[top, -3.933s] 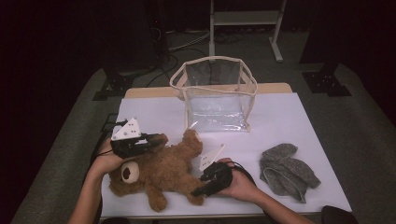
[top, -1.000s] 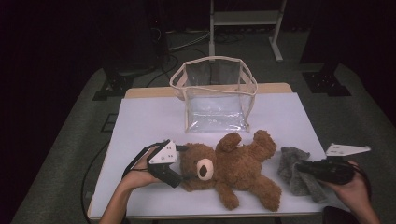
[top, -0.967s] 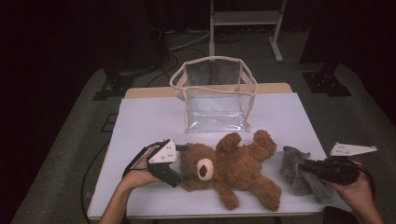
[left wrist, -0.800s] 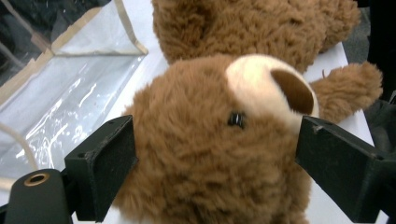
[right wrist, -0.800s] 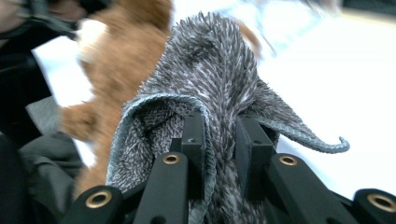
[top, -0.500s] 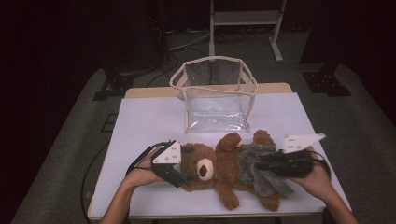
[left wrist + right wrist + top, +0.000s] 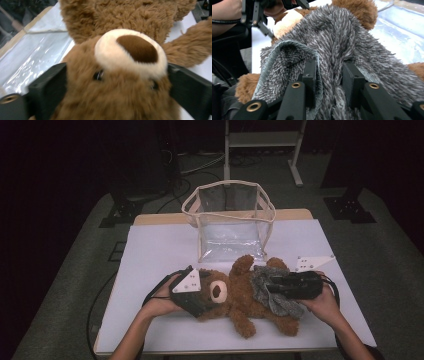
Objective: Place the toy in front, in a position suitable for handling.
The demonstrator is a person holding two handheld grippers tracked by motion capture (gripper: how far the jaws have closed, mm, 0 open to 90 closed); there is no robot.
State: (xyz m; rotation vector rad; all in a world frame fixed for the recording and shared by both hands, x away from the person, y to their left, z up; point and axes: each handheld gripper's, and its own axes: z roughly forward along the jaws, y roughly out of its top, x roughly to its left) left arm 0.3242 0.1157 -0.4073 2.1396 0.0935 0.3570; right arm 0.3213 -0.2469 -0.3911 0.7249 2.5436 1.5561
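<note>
A brown teddy bear [image 7: 235, 295] lies on its back on the white table [image 7: 160, 245], head to the left. My left gripper [image 7: 206, 294] straddles the bear's head [image 7: 130, 50]. Its jaws have just been opening and stand wide, with the fur brushing both of them. A shaggy grey cloth [image 7: 261, 281] is draped over the bear's belly. On it from the right is my right gripper [image 7: 269, 290]. In the right gripper view, a fold of the cloth [image 7: 332, 32] fills the narrow gap between that gripper's [image 7: 328, 72] jaws, which have just been opening a little.
A clear plastic bag [image 7: 230, 215] with a cream rim stands open behind the bear, at the table's far middle. Both forearms come in from the near edge. Dark floor and stand legs surround the table.
My right gripper carried the grey cloth from the table's right side leftward onto the bear's belly. My left gripper stayed at the bear's head.
</note>
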